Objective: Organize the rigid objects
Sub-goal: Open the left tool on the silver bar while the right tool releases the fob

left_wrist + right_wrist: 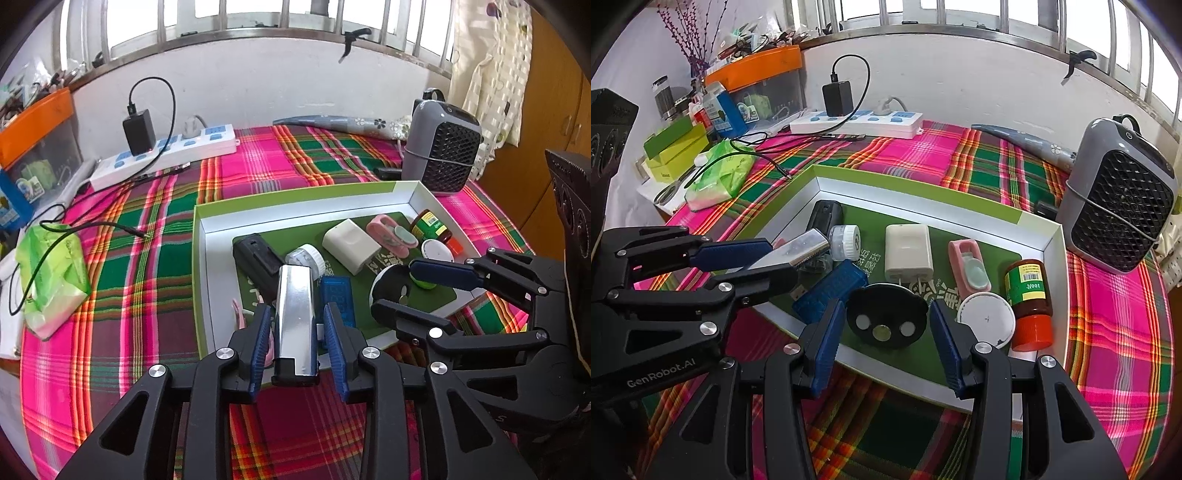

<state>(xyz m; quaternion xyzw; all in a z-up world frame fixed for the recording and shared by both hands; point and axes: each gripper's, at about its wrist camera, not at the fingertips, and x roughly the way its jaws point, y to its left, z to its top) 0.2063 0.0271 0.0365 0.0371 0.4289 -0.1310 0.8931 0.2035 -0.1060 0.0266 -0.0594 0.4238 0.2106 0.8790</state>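
Note:
A shallow green-and-white box [207,266] [1049,236] lies on the plaid cloth and holds several small items. My left gripper [297,347] stands over its near edge with the jaws apart; a silver metal bar [295,317] sits between the pads with gaps on both sides. The bar also shows in the right wrist view [792,253]. My right gripper [886,347] is open around a black round disc [886,315] in the box, not touching it. Inside lie a white charger [908,253], a blue USB device [831,291], a brown bottle [1028,291] and a white cap [986,319].
A grey heater [1119,206] stands at the box's far right corner. A white power strip [166,155] with a black adapter lies at the back by the wall. A green packet [51,280] and cables lie left of the box. An orange-lidded bin [37,144] stands far left.

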